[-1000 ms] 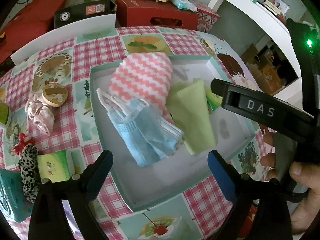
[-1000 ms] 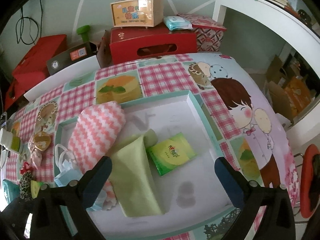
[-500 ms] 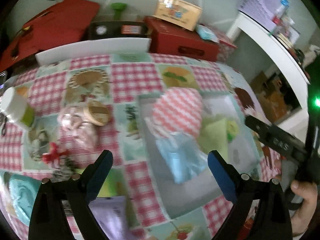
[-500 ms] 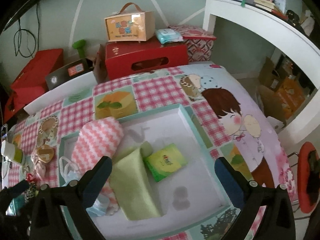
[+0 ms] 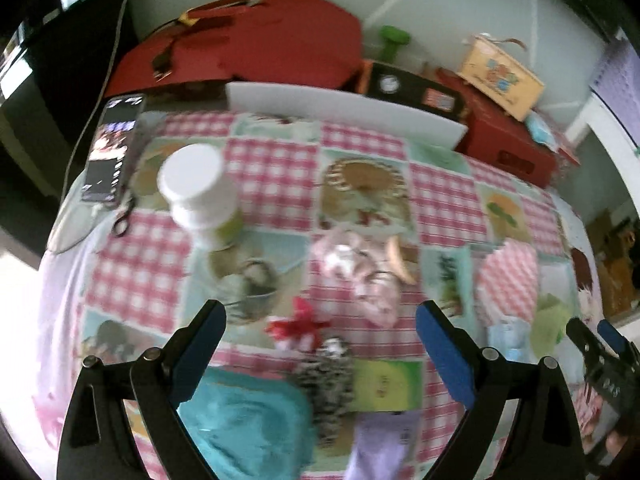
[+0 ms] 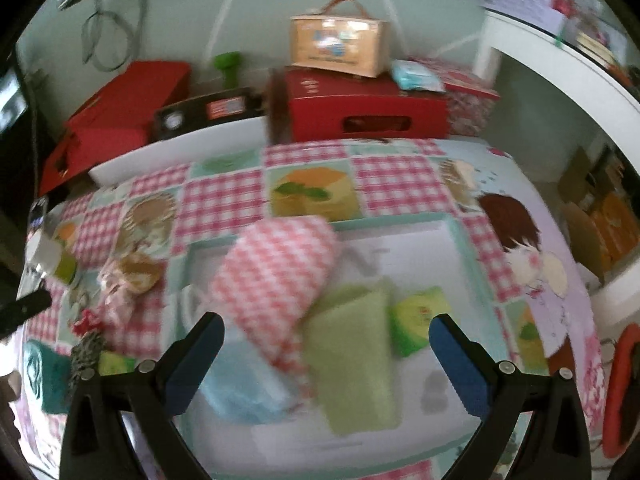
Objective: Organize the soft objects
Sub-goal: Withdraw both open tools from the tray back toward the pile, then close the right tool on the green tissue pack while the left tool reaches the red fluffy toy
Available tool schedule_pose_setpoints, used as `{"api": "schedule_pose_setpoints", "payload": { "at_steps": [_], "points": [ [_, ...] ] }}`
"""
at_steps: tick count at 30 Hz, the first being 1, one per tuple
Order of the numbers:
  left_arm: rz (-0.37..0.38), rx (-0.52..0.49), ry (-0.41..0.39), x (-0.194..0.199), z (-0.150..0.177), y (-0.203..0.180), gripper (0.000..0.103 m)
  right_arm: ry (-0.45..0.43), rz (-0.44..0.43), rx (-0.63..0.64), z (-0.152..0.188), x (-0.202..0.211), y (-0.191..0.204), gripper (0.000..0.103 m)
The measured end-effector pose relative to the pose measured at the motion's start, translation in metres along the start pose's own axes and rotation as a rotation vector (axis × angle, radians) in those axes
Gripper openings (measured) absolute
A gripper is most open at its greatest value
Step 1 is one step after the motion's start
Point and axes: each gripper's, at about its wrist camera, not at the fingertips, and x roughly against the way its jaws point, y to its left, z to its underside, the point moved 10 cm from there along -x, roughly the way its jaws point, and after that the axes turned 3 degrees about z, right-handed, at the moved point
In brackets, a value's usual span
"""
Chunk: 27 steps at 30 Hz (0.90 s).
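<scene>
Nearest the left gripper, whose jaws stand wide apart with nothing between them, lie the soft things not yet sorted: a teal cloth under the left finger, a speckled black-and-white scrunchie with a red bow at its far end, a green tissue pack touching the scrunchie, and a lilac item at the bottom edge. Just beyond sits a crumpled pink fabric piece, and farther left a white-capped jar and a phone. The right gripper is likewise spread and empty, hovering over the white tray, which already holds a pink zigzag cloth, a folded green cloth, blue face masks and a second green tissue pack. The step in hand looks like choosing the next soft piece on the left; the scrunchie sits centred between the fingers, so it is probably the target. To do it well, lower squarely over its middle, keep the fingers clear of the tissue pack and teal cloth, and pinch enough fabric that it lifts without dragging its neighbours. The view is blurred, so settling first would help.
</scene>
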Motion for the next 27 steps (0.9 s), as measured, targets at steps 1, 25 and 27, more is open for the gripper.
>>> {"api": "schedule_pose_setpoints", "payload": {
  "at_steps": [1, 25, 27],
  "points": [
    [-0.011, 0.013, 0.005, -0.001, 0.000, 0.009, 0.096, 0.000, -0.009, 0.020, 0.001, 0.000, 0.009, 0.103],
    [-0.050, 0.047, 0.199, -0.029, 0.030, 0.036, 0.096, 0.192, -0.267, 0.399, 0.082, -0.031, 0.201, 0.103],
    [-0.051, 0.047, 0.202, -0.030, 0.031, 0.036, 0.096, 0.194, -0.261, 0.414, 0.084, -0.033, 0.206, 0.103]
  ]
}}
